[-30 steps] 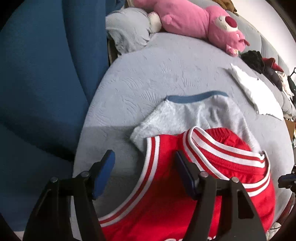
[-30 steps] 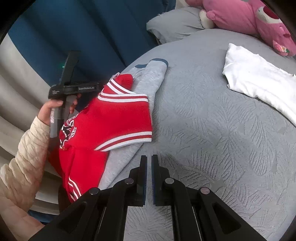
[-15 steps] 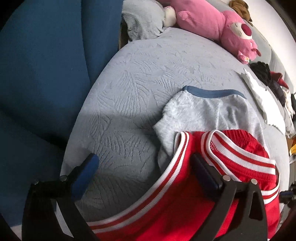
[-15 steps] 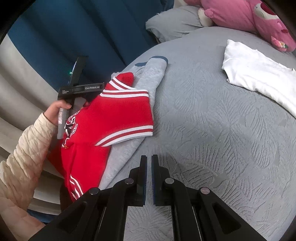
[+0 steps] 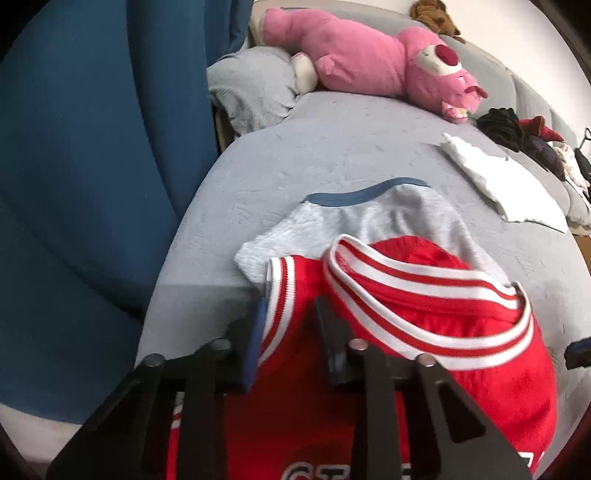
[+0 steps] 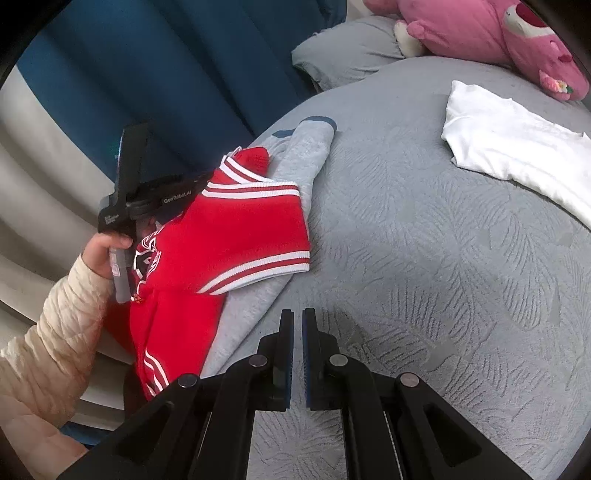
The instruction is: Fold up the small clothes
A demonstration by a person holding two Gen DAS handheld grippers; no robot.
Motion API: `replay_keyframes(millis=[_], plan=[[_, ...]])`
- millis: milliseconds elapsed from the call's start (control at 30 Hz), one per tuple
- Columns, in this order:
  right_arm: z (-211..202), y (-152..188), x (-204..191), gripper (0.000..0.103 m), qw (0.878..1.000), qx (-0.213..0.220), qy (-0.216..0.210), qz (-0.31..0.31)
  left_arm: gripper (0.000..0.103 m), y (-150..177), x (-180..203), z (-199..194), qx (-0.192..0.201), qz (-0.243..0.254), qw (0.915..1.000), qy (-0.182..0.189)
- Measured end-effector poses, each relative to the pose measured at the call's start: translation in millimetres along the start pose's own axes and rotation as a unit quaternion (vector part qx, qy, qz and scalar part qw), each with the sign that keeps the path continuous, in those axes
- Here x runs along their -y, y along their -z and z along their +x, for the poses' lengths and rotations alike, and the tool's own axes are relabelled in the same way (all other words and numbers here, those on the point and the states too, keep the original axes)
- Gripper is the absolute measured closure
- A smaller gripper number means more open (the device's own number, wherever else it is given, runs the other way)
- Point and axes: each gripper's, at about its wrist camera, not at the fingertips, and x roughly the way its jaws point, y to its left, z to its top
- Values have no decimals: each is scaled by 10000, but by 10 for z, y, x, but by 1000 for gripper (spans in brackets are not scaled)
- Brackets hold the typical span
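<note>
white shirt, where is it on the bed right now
The white shirt lies flat on the grey bed, upper right in the right wrist view, just below the pink plush bear and apart from the red jersey.

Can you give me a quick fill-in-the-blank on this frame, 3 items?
1. The red jersey lies on top of a ___ shirt.
2. The left gripper is closing on the jersey's ___ edge.
3. The right gripper holds ___.

Missing words: grey; striped; nothing
</note>
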Motion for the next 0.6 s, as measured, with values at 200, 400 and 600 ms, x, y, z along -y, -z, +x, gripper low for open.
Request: replay_keyframes(millis=[200,400,600], plan=[[55,-6,-25,97,10000,-13,-70,-64,88,-81,-47,-81,168,-119,9977,653],[82,-29,-93,97,9998,-29,-109,-160,88,-171,-146,144,-113,-132,9985,520],[104,-27,-72,97,9999,-54,-124,-102,88,-163,-120,237,-194,34,9982,570]])
